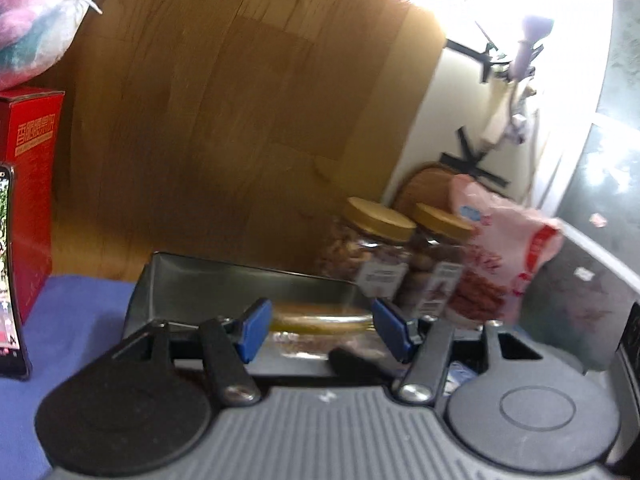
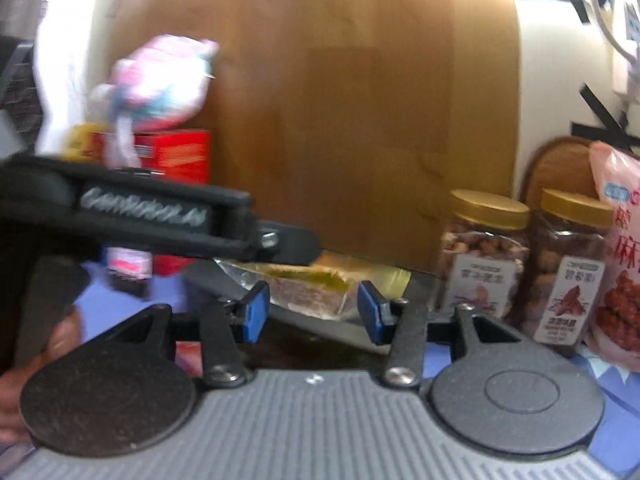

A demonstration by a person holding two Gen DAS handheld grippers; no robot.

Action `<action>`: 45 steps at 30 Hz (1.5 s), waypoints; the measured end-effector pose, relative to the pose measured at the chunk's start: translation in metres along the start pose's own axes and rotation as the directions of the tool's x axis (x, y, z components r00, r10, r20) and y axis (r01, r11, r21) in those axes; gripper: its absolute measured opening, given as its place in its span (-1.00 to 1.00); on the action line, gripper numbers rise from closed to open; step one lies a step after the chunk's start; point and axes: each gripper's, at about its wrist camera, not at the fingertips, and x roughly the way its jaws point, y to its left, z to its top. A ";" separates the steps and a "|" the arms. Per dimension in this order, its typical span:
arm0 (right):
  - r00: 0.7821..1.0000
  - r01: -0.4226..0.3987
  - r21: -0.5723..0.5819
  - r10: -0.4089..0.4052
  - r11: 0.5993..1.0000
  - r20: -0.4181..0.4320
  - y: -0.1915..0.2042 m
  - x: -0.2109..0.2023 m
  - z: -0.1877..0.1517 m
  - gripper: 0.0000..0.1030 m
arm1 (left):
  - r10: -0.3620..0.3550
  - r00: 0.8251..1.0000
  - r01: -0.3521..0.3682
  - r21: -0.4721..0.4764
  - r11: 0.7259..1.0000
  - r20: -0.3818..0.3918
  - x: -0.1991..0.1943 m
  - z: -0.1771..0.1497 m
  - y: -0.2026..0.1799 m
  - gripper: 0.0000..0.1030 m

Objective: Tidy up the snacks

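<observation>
Left gripper (image 1: 322,330) gapes over the dark rectangular metal tin (image 1: 240,280), a clear-wrapped yellow-edged snack packet (image 1: 320,322) between its spread fingers, untouched. Right gripper (image 2: 312,312) likewise gapes before that packet (image 2: 316,286), gold-lidded nut jars (image 2: 482,252) rightward.

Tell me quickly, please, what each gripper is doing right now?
Left gripper: open, holding nothing.
Right gripper: open, holding nothing.
</observation>
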 end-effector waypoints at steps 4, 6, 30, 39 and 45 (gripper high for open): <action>1.000 -0.014 0.091 0.013 0.996 0.005 -0.016 -0.016 -0.005 0.00 | -0.018 1.000 0.019 -0.038 0.999 0.022 -0.013 -0.006 0.009 0.10; 0.999 -0.029 0.121 0.027 0.992 0.018 -0.020 -0.031 -0.010 0.01 | -0.019 0.999 0.021 -0.035 0.999 0.043 -0.029 -0.010 0.012 0.12; 0.974 -0.119 0.018 0.121 0.993 -0.190 0.047 -0.068 -0.077 0.08 | 0.034 0.999 -0.027 -0.202 0.979 0.034 -0.142 -0.114 0.073 0.26; 0.978 -0.079 -0.092 0.059 0.993 -0.200 0.057 -0.062 -0.081 -0.04 | 0.031 0.998 -0.019 -0.230 0.973 0.047 -0.151 -0.117 0.075 0.26; 0.987 -0.087 -0.094 0.073 0.992 -0.145 0.054 -0.089 -0.080 -0.71 | 0.020 0.998 -0.008 -0.214 0.977 0.052 -0.159 -0.118 0.068 0.29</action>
